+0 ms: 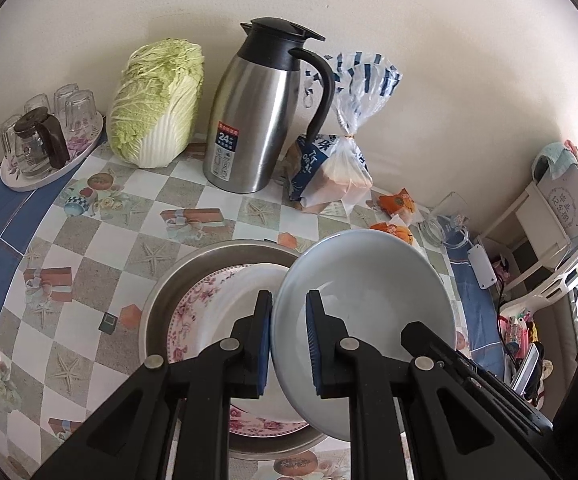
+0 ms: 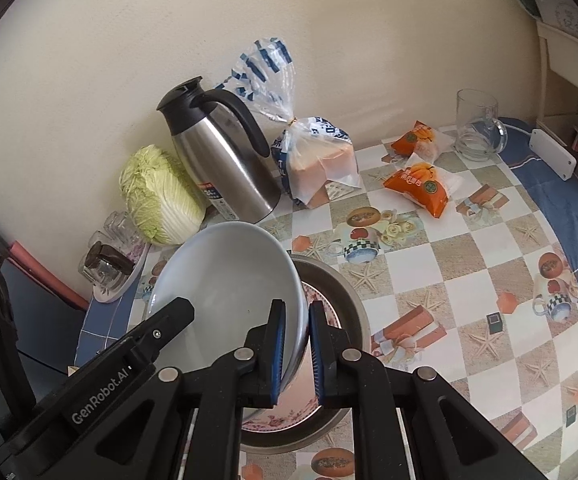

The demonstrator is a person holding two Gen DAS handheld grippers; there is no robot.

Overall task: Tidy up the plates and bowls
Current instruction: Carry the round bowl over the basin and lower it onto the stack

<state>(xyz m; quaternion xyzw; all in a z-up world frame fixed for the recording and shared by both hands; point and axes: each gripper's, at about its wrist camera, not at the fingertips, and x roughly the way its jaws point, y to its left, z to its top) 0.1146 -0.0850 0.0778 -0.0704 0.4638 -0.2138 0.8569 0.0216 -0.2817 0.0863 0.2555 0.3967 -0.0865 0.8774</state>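
bowl (image 1: 369, 296) is held aloft and tilted over the basin (image 1: 161, 296), its rim pinched at opposite sides by the narrow jaws of the left gripper (image 1: 289, 344) and right gripper (image 2: 297, 348). a floral plate (image 1: 193, 312) lies in the basin. carrying step is judged underway; next, a level, joint set-down is called for.

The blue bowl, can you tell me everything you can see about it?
The blue bowl is pale grey-blue, smooth and glossy like glazed ceramic, round, wide, shallow and empty. It is tilted and lifted above a metal basin that holds a flowered plate. The left gripper pinches one side of its rim and the right gripper pinches the opposite side.
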